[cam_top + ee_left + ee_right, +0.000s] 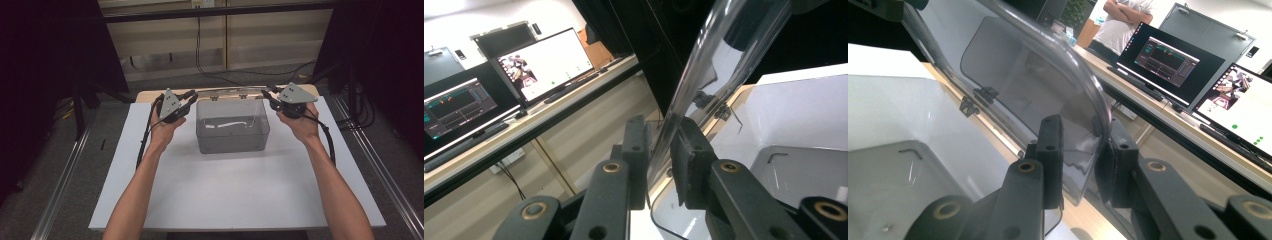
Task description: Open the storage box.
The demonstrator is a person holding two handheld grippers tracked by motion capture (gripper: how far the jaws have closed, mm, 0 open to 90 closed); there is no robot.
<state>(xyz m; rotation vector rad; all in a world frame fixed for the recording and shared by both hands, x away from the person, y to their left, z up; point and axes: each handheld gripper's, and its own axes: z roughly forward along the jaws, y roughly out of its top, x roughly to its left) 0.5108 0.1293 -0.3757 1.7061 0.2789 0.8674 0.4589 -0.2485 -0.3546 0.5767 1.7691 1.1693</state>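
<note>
Job: opening or shutting the clear lid (230, 90) of the clear box (232, 131); I could not tell which.
Box: it stood on the white bench (210, 195), near the middle of the far edge.
Lid: it was hinged at the back of the box and stood up, tilted back.
Left hand-held gripper (658, 165): it was pinched on the lid's left edge.
Right hand-held gripper (1079, 162): it was pinched on the lid's right corner.
Done: both had hold of the lid, and the box was open.
Left: swinging the lid all the way, then letting go.
Inside: a small white thing (231, 123) lay at the bottom.
</note>
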